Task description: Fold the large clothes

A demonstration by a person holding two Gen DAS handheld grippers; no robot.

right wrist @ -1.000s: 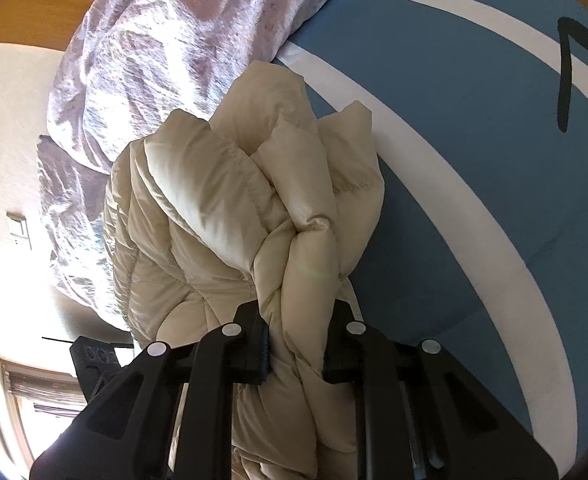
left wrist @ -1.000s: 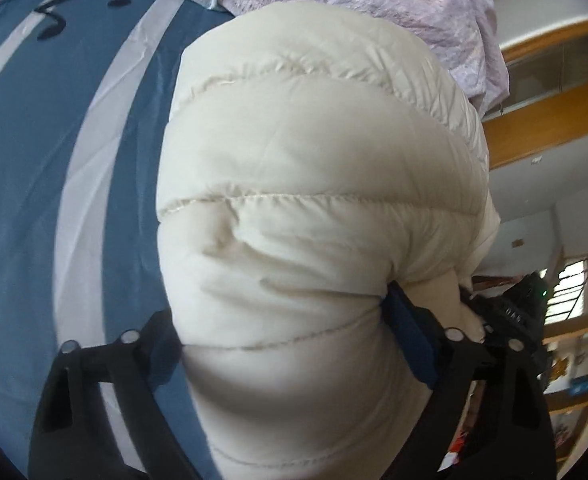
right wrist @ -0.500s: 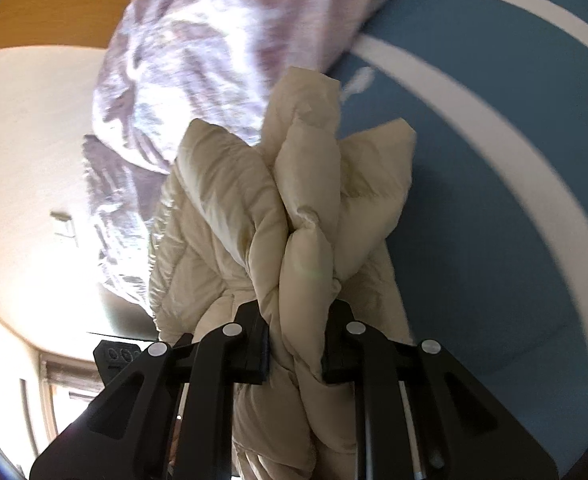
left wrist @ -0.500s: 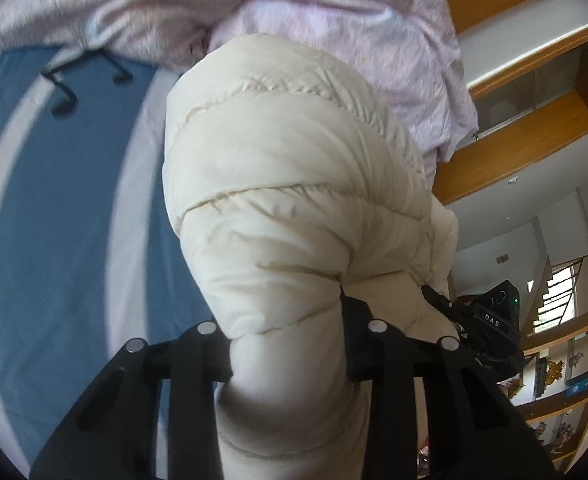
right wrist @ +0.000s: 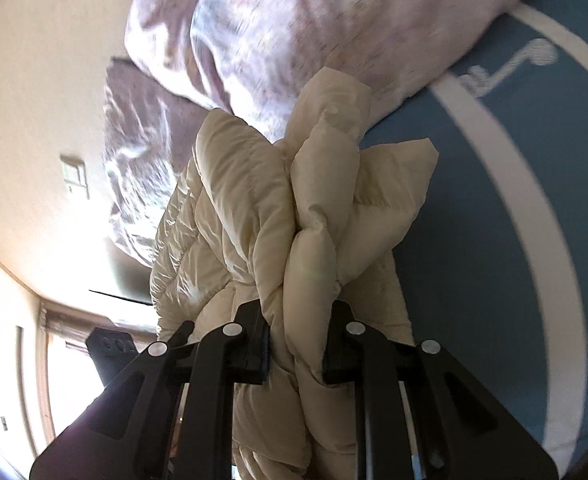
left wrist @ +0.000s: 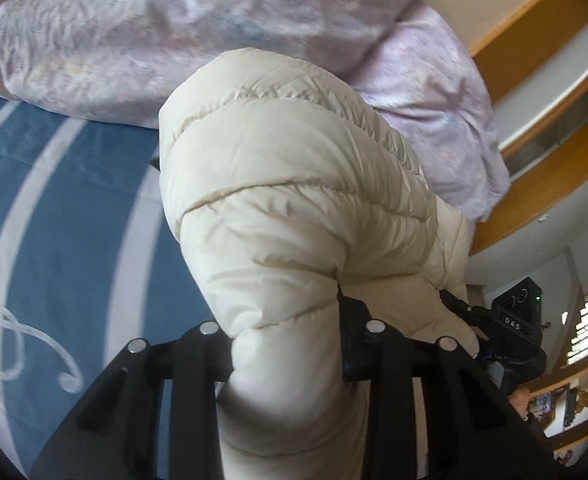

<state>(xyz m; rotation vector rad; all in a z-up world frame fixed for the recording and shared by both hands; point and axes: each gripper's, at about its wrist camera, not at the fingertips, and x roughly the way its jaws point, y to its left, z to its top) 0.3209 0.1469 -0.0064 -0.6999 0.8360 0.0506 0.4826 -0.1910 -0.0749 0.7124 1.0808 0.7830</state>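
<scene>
We count one cream quilted puffer jacket (left wrist: 294, 208), one lilac crumpled duvet (left wrist: 174, 28), one blue bedsheet with white stripes (left wrist: 54, 216), two grippers. Left gripper (left wrist: 286, 344): jaws narrowed, pinching thick jacket roll at frame centre. Right gripper (right wrist: 296, 344): jaws nearly closed, clamping bunched jacket folds (right wrist: 314, 208), centre frame. Versus a second ago, we see left jaws squeezed in from wide; duvet fills more of upper frame.
</scene>
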